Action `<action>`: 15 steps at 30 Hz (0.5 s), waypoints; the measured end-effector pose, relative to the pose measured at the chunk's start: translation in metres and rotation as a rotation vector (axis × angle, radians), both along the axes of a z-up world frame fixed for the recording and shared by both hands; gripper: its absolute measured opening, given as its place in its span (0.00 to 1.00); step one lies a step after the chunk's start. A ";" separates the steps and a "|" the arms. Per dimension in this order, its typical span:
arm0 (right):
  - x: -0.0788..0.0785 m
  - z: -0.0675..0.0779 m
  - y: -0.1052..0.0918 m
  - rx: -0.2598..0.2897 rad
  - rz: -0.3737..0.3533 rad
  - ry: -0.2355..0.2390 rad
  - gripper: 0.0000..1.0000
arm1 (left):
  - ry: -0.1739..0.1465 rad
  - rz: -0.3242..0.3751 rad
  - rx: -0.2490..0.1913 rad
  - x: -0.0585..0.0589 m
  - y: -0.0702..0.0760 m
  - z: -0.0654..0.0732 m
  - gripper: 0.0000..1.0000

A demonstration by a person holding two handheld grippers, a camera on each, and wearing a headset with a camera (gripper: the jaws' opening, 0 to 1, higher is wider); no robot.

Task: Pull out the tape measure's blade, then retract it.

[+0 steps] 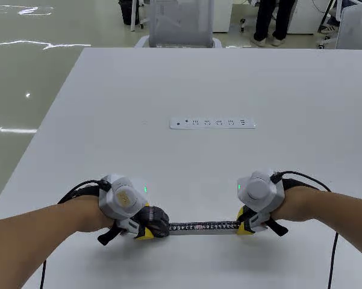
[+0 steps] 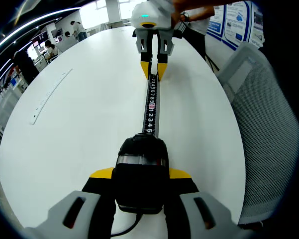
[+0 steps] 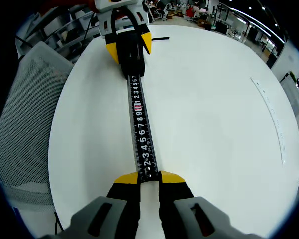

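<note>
The black tape measure case [image 2: 142,172] sits between the yellow-tipped jaws of my left gripper [image 2: 142,175], which is shut on it. In the head view the case [image 1: 155,221] lies low on the white table near the front edge. Its black blade [image 1: 203,226] with white numbers runs out to the right, to my right gripper [image 1: 245,227]. From the right gripper view, the blade [image 3: 139,129] stretches away to the case [image 3: 129,50], and my right gripper [image 3: 149,178] is shut on the blade's end. The left gripper view has the right gripper [image 2: 154,71] at the blade's far end.
A white power strip [image 1: 212,123] lies flat in the middle of the white table [image 1: 259,84]. A grey mesh chair [image 2: 263,134] stands by the table's front edge. At the far end stands a chair [image 1: 181,24], with a person's legs [image 1: 274,21] beyond.
</note>
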State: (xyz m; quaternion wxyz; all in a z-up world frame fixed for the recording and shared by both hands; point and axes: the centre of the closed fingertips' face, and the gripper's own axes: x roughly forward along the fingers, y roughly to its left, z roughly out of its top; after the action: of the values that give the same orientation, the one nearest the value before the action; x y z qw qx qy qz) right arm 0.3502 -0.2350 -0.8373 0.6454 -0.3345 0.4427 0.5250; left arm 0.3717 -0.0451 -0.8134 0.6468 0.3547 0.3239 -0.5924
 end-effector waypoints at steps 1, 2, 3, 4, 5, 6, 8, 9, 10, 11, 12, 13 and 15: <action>0.000 0.000 0.000 0.000 -0.001 0.000 0.12 | 0.000 0.000 0.000 0.000 0.000 0.000 0.33; 0.000 0.000 -0.001 0.001 -0.002 0.000 0.12 | 0.000 0.001 0.000 0.000 0.000 0.000 0.33; 0.001 -0.001 -0.002 0.001 -0.002 0.000 0.12 | 0.000 0.000 0.000 0.000 0.000 0.000 0.33; 0.000 0.000 -0.002 0.001 -0.004 0.000 0.12 | 0.000 0.000 -0.001 0.000 0.000 -0.001 0.33; 0.000 0.000 -0.002 0.001 -0.003 -0.001 0.12 | 0.000 0.000 -0.001 0.000 0.000 -0.001 0.33; 0.000 0.000 -0.002 0.000 -0.003 -0.001 0.12 | 0.001 0.000 -0.001 0.000 0.000 -0.001 0.33; 0.000 0.000 -0.002 0.000 -0.004 0.000 0.12 | 0.001 0.000 -0.001 0.000 0.000 0.000 0.33; 0.000 0.000 -0.003 0.000 -0.004 0.000 0.12 | 0.002 0.001 -0.002 0.000 0.000 0.000 0.33; 0.000 0.000 -0.003 0.000 -0.004 0.000 0.12 | 0.002 0.001 -0.002 0.000 0.000 0.000 0.33; 0.000 0.000 -0.003 0.000 -0.004 0.000 0.12 | 0.002 0.001 -0.002 0.000 0.000 0.000 0.33; 0.000 0.000 -0.003 0.000 -0.004 -0.001 0.12 | 0.002 0.001 -0.002 0.000 0.000 0.000 0.33; 0.000 0.000 -0.003 0.000 -0.004 -0.001 0.12 | 0.001 0.001 -0.002 0.000 0.001 0.000 0.33; 0.000 0.000 -0.004 0.000 -0.005 0.000 0.12 | 0.001 0.001 -0.002 0.000 0.001 0.000 0.33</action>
State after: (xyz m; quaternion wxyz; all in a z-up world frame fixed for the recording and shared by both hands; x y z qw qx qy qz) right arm 0.3505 -0.2392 -0.8373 0.6468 -0.3334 0.4435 0.5233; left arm 0.3721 -0.0444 -0.8133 0.6472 0.3536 0.3239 -0.5926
